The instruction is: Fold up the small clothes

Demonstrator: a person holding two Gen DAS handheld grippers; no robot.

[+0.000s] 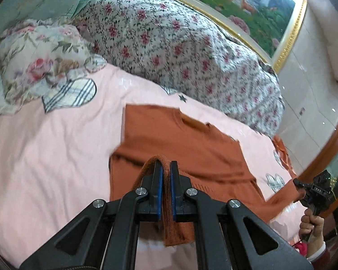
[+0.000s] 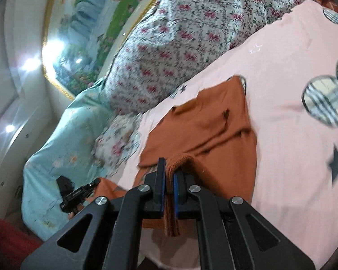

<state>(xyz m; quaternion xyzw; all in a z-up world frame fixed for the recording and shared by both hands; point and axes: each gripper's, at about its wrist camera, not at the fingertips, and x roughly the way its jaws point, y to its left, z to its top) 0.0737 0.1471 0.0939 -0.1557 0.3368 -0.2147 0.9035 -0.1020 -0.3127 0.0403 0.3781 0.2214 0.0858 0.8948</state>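
Sweater (image 1: 180,148), rust-orange knit, lies spread on the pink bedsheet (image 1: 56,148) with its collar toward the floral quilt (image 1: 169,45). Your left gripper (image 1: 165,168) has its jaws closed tight on a fold of the ribbed edge, which hangs between the blue pads. Your right gripper (image 2: 169,171) pinches another ribbed fold the same way. A flowered pillow (image 1: 40,60) sits beside the quilt, with a gold-framed landscape painting (image 1: 247,4) behind.
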